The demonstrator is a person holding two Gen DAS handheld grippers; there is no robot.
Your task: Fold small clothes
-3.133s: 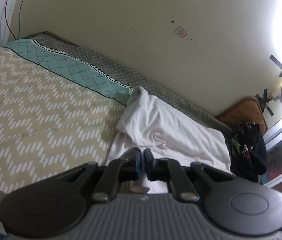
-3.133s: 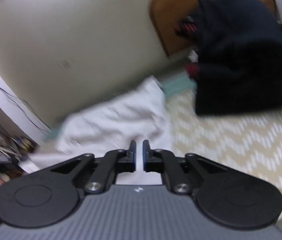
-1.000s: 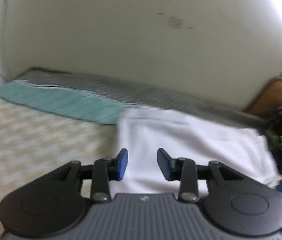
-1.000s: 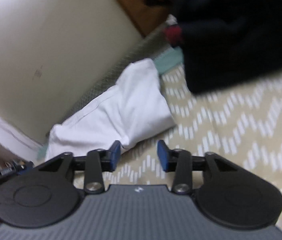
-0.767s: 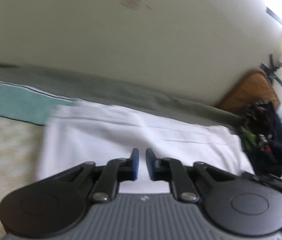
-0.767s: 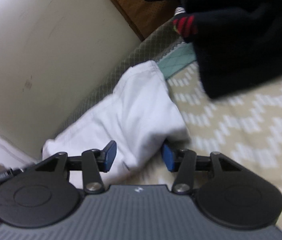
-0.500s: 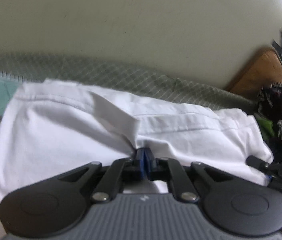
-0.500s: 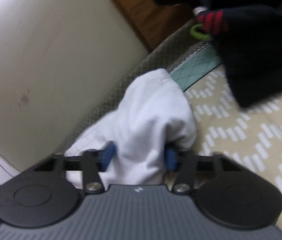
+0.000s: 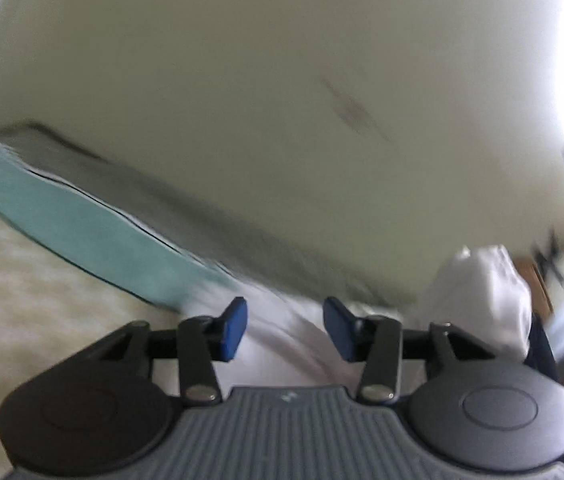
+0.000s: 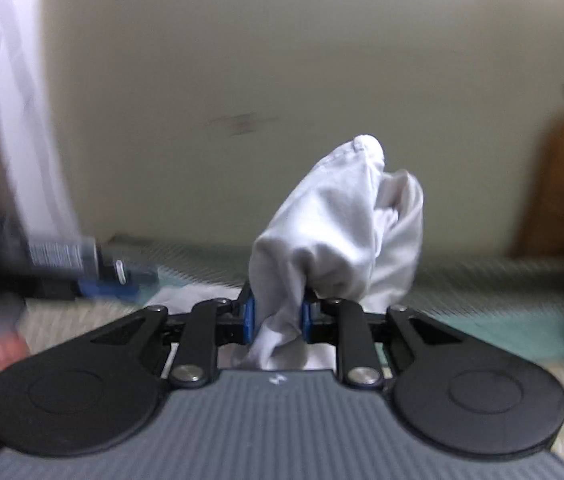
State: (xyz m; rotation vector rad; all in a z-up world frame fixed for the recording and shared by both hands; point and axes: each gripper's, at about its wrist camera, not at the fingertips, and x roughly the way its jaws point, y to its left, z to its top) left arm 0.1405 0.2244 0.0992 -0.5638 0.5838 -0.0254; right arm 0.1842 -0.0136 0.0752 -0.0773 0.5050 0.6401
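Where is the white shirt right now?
In the right wrist view the white garment is bunched up mid-frame, pinched in the right gripper and raised in front of the wall, above the bed.

Garment (image 10: 334, 232) on bed (image 10: 482, 280) – btwn claws

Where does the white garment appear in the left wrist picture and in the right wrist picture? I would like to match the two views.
Left wrist view: the white garment lies low at centre, behind the opening left gripper; a lifted bunch rises at the right edge.
Right wrist view: the garment stands at centre, pinched in the right gripper.
Shared landmark: the smudge on the wall.
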